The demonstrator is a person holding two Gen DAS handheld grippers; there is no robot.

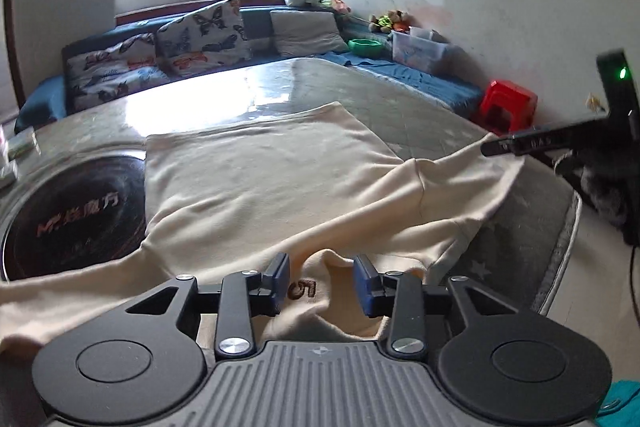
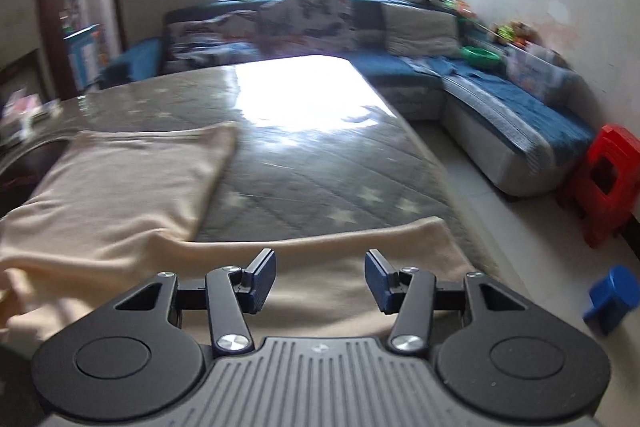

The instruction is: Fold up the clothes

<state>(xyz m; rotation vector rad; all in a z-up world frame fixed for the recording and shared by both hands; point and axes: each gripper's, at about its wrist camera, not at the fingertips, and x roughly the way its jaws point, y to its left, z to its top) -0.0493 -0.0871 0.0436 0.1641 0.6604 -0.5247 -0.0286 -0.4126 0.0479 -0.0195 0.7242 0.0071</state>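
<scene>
Your left gripper (image 1: 322,281) and right gripper (image 2: 320,281) both stand part open, gripping nothing, above the cream garment (image 1: 256,179) on the grey table (image 2: 320,163); the blue sofa (image 2: 500,99) lies beyond.

Left tongs (image 1: 322,285) angled downward, jaws apart, gripping nothing; right tongs (image 2: 320,281) likewise.

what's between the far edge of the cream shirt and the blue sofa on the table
In the right wrist view, only bare table: the grey star-patterned quilted table cover, glaring under the window light, runs from the cream shirt to the blue sofa. Nothing rests on that stretch.
</scene>
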